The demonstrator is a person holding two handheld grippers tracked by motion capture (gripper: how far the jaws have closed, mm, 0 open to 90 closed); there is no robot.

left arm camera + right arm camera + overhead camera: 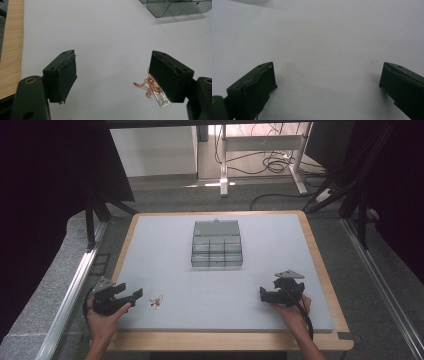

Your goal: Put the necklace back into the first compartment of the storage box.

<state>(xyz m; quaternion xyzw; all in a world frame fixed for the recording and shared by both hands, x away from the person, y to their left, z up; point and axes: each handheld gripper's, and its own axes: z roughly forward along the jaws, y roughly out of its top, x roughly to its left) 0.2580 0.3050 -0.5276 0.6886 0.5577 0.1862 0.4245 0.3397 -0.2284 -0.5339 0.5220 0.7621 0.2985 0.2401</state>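
A thin rose-gold chain with a small white tag lies on the grey mat near the front left. My left gripper rests just left of it, jaws wide open. In the left gripper view the chain lies on the mat partly behind the right-hand jaw, and nothing sits between the pads. My right gripper sits near the front right, held by a hand; in the right gripper view its jaws stand wide apart over bare mat.
A clear plastic compartment box with its lid up stands at the middle of the mat; its corner shows in the left gripper view. The wooden table edge frames the mat. Dark frames and cables stand beyond the table.
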